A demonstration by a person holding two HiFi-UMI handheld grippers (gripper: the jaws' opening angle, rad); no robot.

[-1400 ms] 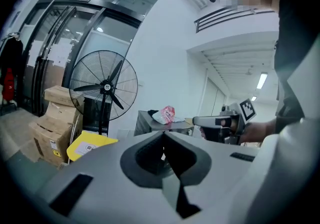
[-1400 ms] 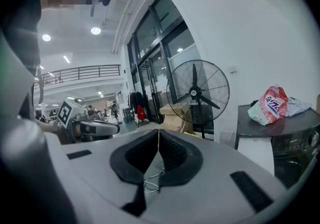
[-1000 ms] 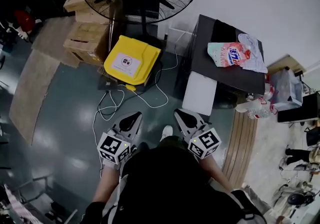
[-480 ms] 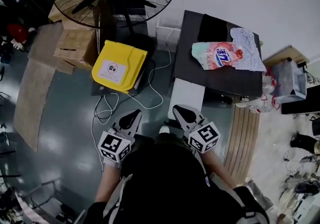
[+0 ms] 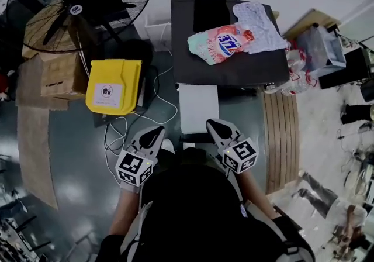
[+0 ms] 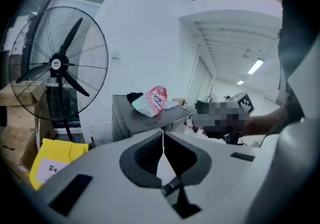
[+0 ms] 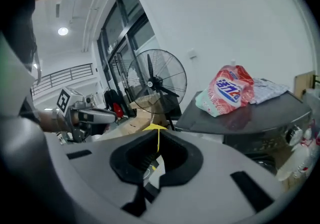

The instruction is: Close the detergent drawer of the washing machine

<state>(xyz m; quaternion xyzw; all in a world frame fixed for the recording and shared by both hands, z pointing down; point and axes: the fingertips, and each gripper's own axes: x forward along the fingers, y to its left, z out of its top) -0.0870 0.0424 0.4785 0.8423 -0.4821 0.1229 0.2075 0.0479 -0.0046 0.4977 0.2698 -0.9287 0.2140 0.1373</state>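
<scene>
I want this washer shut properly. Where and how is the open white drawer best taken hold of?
Take the drawer by its near front edge, coming straight on from the person's side: it juts out of the washing machine toward the person, so it should slide straight back.

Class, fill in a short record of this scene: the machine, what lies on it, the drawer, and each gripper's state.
Washing machine: dark top, against the white wall
On top: detergent pouch, patterned cloth
Detergent drawer: white, pulled out from the front
Left gripper: shut, empty
Right gripper: shut, empty
Beside machine: yellow case, fan
</scene>
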